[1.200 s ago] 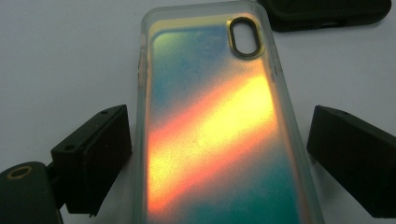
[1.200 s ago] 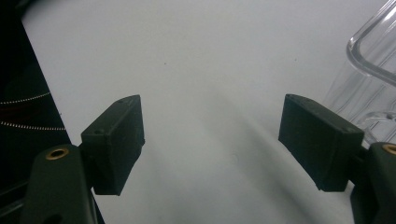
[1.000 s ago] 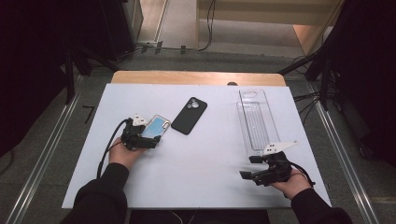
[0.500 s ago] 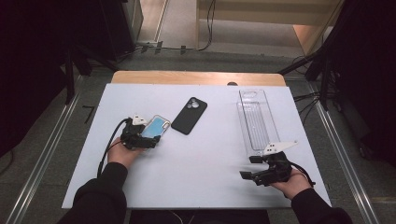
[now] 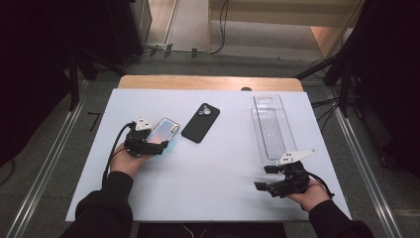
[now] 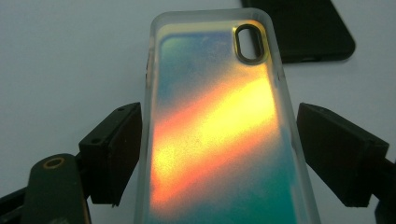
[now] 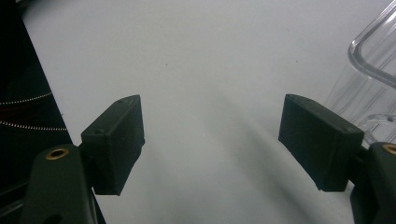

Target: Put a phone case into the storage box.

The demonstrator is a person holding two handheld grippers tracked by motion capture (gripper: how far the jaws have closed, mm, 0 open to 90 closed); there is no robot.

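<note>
Iridescent phone case [image 6: 215, 130] between wide-open left hand-held gripper [image 6: 217, 154] jaws

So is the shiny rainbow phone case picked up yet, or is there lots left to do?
Not yet. Nothing looks finished: the rainbow phone case lies flat on the white table. In hand: the left gripper sits around its near end, one jaw about touching its edge, the other apart. Left: closing and lifting it. The black phone case, clear tray and open right gripper wait untouched.

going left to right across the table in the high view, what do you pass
left hand-held gripper → iridescent phone case → black phone case → clear plastic tray → right hand-held gripper
</note>
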